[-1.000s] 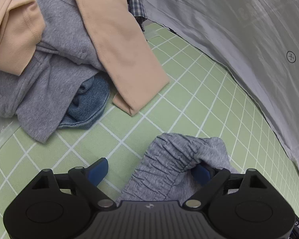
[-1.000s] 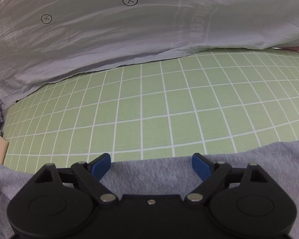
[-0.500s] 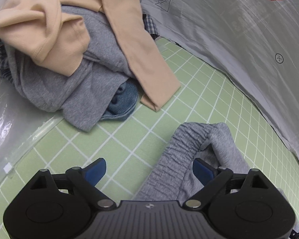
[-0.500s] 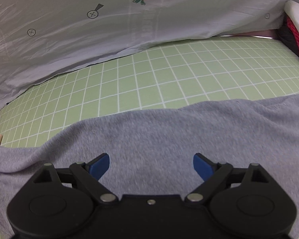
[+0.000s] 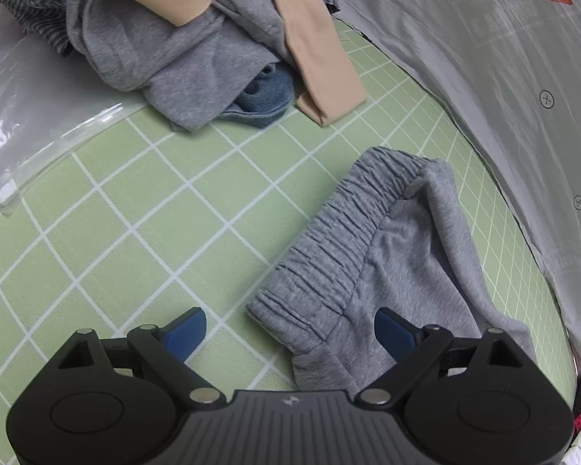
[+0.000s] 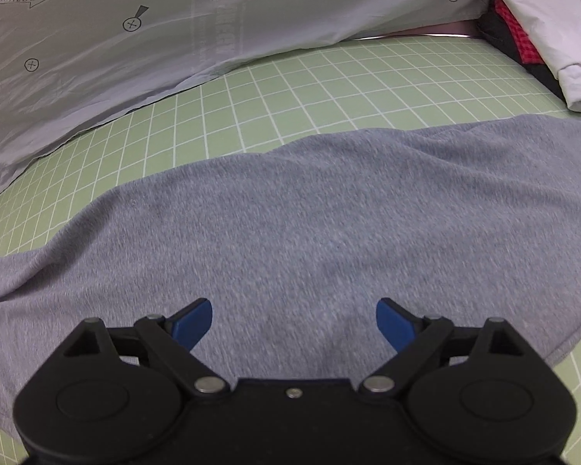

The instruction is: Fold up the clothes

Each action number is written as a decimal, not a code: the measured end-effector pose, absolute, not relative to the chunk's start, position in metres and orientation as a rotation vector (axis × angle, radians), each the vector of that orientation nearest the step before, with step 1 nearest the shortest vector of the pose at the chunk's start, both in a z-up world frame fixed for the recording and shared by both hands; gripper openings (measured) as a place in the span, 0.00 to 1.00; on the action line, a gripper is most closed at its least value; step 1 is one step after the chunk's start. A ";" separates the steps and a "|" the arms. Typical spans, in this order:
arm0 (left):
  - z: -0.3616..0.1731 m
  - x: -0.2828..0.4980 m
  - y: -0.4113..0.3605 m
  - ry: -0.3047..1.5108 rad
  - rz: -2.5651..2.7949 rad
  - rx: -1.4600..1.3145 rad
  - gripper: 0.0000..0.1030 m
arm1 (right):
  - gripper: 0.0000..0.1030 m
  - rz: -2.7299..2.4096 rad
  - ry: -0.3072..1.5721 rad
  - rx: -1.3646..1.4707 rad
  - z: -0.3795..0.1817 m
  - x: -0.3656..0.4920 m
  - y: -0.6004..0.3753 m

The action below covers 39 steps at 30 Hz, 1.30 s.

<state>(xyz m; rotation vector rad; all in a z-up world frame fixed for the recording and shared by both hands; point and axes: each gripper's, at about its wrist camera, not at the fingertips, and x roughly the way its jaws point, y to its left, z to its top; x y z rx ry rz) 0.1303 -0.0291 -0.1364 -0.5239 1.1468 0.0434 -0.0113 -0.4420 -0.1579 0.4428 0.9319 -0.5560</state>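
Observation:
Grey sweatpants (image 5: 387,255) lie on the green grid mat (image 5: 135,209), their gathered elastic waistband (image 5: 329,248) facing the left wrist view. My left gripper (image 5: 290,331) hovers open above the waistband's near corner, holding nothing. In the right wrist view the grey pant leg (image 6: 310,224) spreads flat across the mat (image 6: 290,89). My right gripper (image 6: 294,319) stands open over the cloth, its blue pads apart and empty.
A heap of unfolded clothes (image 5: 182,38), grey, peach and blue denim, sits at the mat's far left. A clear plastic bag (image 5: 27,108) lies left of it. A white carrot-print sheet (image 6: 174,38) lines the back. Red, black and white garments (image 6: 530,38) lie at the far right.
Both grippers have pulled back and up from the sweatpants. The left one has let go of the waistband, which now lies on the mat. More of the leg shows under the right gripper.

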 end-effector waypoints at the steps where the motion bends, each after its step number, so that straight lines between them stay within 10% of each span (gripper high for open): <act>1: -0.137 0.131 -0.031 1.145 0.037 -0.516 0.90 | 0.90 -0.564 0.929 0.443 -0.157 -0.013 -0.443; 8: -0.139 0.134 -0.043 1.097 -0.025 -0.523 0.77 | 0.90 -0.644 0.905 0.463 -0.151 -0.029 -0.457; 18: -0.134 0.141 -0.038 1.022 -0.029 -0.572 0.18 | 0.90 -0.735 0.822 0.504 -0.137 -0.071 -0.473; 39: -0.036 0.101 -0.265 0.781 -0.322 -0.271 0.13 | 0.90 -0.880 0.772 0.627 -0.145 -0.206 -0.646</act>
